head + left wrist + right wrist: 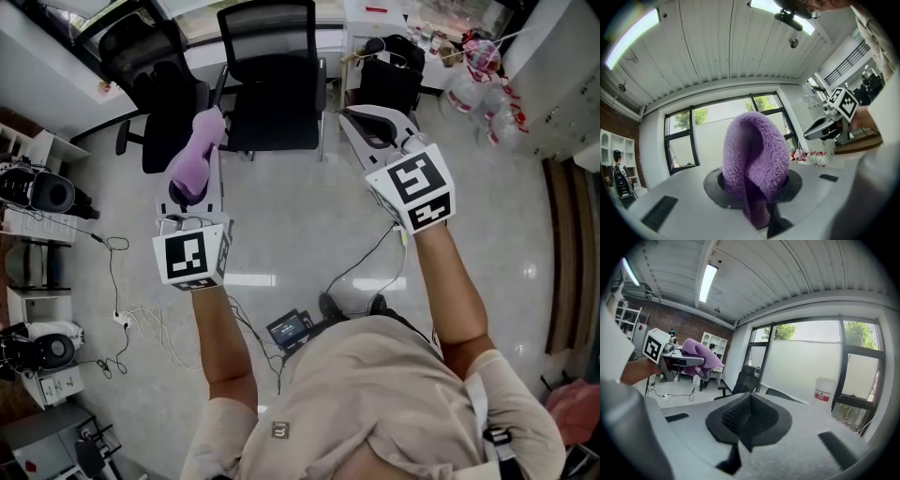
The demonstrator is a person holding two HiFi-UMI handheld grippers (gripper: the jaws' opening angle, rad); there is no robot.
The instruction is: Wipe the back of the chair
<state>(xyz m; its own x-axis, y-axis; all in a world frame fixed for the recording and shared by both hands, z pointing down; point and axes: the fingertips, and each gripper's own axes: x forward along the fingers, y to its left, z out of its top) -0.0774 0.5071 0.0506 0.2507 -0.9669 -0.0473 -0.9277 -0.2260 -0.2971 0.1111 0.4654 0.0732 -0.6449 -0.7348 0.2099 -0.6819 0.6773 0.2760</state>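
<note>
Between left gripper (758, 199) jaws: purple cloth (752, 154), pinched ready for wiping; right gripper (747, 417) closed, empty; chair back (267, 36) beyond both, untouched.

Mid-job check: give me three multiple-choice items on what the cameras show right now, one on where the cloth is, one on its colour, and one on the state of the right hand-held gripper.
1. Where is the cloth?
A) draped over a chair back
B) in the left hand-held gripper
C) lying on the floor

2. What colour is the cloth?
A) purple
B) yellow
C) white

3. How do the jaws of the right hand-held gripper stand?
A) wide apart
B) shut on a bottle
C) together, with nothing between them

Answers:
1 B: the left gripper view shows the cloth rising from between that gripper's jaws.
2 A: it looks fluffy and purple in all three views.
3 C: the dark pads meet in the right gripper view, and nothing sits between them.
</note>
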